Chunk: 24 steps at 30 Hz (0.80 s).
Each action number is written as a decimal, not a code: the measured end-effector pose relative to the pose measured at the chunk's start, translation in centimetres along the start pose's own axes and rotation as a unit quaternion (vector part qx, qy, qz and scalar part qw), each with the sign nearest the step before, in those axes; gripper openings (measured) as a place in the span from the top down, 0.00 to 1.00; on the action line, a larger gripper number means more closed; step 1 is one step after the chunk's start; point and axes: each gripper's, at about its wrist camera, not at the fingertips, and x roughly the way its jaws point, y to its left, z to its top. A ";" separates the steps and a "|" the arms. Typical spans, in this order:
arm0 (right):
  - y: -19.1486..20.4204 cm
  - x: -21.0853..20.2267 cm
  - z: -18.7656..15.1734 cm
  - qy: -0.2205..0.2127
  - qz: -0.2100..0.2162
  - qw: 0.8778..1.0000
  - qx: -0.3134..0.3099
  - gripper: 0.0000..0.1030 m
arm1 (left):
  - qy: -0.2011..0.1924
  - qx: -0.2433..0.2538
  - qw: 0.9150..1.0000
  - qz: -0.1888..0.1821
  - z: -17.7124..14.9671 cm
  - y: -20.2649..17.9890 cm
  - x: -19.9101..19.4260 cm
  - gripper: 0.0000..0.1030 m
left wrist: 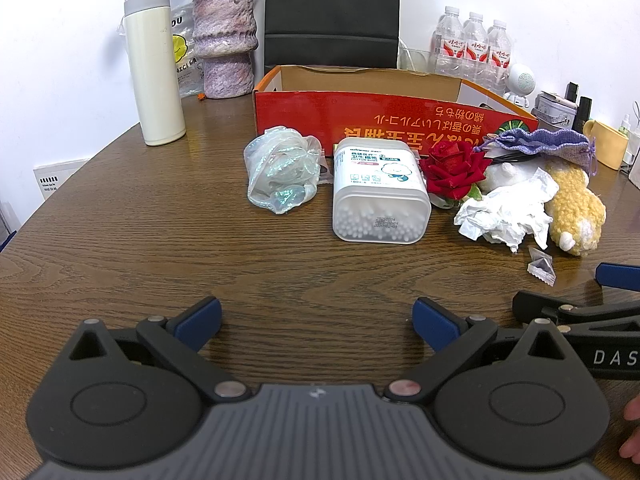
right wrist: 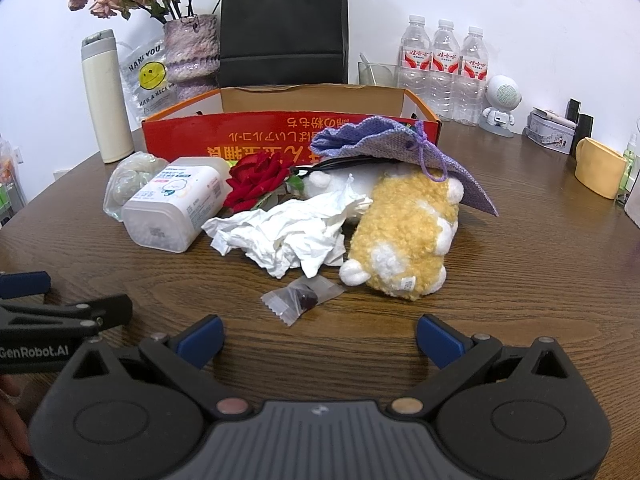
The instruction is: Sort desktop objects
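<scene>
Left wrist view: the left gripper (left wrist: 316, 322) is hovering low in the frame, fingers spread wide and holding nothing.
Cotton swab box (left wrist: 380, 190): lying at centre frame before the red cardboard box (left wrist: 360, 110); its smooth plastic is likely risking a slip under a shallow pinch.
Iridescent bag (left wrist: 282, 168): sitting just left of it, liable to be nudged.

Right wrist view: the right gripper (right wrist: 320, 336) is waiting at lower centre, equally wide apart and empty.
Candy wrapper (right wrist: 302, 300): lying nearest, flat on the table (right wrist: 540, 280), so fingers may be scraping wood.
Crumpled tissue (right wrist: 288, 236): touching the yellow plush toy (right wrist: 408, 240); grabbing one could be dragging the other.
</scene>
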 end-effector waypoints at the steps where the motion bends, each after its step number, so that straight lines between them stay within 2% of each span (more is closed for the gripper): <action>1: 0.0 0.0 0.0 0.000 0.000 1.000 0.000 0.00 | 0.000 0.000 1.000 0.000 0.0 0.0 0.0 0.00; 17: 0.2 0.1 -0.3 -0.001 -0.002 1.000 0.003 0.00 | -0.004 0.012 1.000 0.003 -0.1 0.0 -0.2 0.00; 21: -0.3 -0.4 -0.6 0.002 0.027 1.000 -0.011 0.00 | -0.044 0.050 0.998 -0.014 0.5 -1.1 -1.5 0.00; 24: -1.8 -1.9 -0.7 -0.021 0.056 0.998 0.006 0.00 | -0.063 0.052 0.996 -0.046 1.9 -1.6 -1.6 0.00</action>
